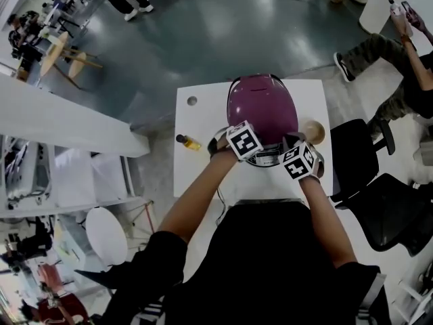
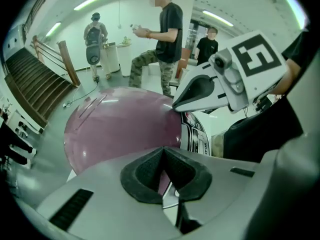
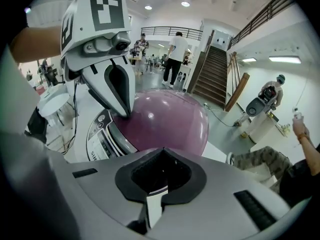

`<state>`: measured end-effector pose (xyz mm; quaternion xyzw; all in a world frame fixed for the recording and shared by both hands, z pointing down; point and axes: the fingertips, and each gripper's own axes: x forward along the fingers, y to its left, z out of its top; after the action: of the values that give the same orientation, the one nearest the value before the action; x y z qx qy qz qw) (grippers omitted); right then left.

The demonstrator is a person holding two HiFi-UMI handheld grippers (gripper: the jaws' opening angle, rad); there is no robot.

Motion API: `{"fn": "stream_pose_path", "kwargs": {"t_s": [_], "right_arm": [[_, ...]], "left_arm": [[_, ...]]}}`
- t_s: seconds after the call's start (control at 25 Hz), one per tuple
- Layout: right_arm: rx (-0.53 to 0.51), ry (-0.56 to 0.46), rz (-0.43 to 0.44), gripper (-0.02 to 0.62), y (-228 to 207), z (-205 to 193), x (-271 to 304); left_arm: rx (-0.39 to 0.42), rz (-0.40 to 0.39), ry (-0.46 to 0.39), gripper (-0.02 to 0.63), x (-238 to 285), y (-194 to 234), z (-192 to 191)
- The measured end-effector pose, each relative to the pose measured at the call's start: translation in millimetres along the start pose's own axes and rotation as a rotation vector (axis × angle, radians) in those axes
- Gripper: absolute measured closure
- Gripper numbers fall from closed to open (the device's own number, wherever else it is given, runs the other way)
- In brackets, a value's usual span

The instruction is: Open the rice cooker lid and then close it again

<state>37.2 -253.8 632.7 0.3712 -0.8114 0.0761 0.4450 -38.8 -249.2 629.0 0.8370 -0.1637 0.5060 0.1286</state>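
The left gripper (image 2: pixel 162 153) has its jaws pressed together with nothing between them. The rice cooker (image 1: pixel 262 107) sits directly ahead of and below them, and its purple lid (image 2: pixel 120 129) fills the view beyond the tips. The right gripper (image 3: pixel 161 153) is likewise closed and empty, with the same lid just ahead and the control panel (image 3: pixel 100 134) ahead to its left. Both tips appear to rest at the lid's front edge, above the panel. The lid is down.

Handling, as judged: the lid is a rigid, hinged dome with a glossy, slippery skin. The closed tips are likely to skid on the curve. Work at the front edge or latch, not the crown. The body looks heavy enough to stay put.

The cooker stands on a white table (image 1: pixel 203 175). A small bottle (image 1: pixel 189 141) lies left of the left jaws, and a tan bowl (image 1: pixel 312 131) lies right of the right jaws. Beyond are a grey polished floor (image 1: pixel 203 39), a staircase (image 3: pixel 212 79) and people standing well apart.
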Motion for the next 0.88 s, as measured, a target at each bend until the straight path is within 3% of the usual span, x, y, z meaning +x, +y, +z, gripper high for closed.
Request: {"fn": "stream_pose_path", "kwargs": {"t_s": [0.2, 0.4, 0.72, 0.88], "right_arm": [[0.012, -0.020, -0.001, 0.597, 3.4, 2.2, -0.4], [0.023, -0.084, -0.057, 0.595, -6.2, 4.3, -12.3], [0.327, -0.275, 0.006, 0.595, -2.8, -4.8, -66.1], [0.394, -0.345, 0.031, 0.597, 12.9, -13.0, -103.7]], "left_arm": [[-0.062, -0.028, -0.056, 0.604, -3.2, -3.2, -11.4], [-0.165, 0.028, -0.202, 0.604, -12.5, 4.2, -14.1], [-0.290, 0.139, -0.523, 0.604, -60.3, -11.6, -17.4], [-0.342, 0.189, -0.659, 0.604, -91.3, -45.3, -22.2]]}}
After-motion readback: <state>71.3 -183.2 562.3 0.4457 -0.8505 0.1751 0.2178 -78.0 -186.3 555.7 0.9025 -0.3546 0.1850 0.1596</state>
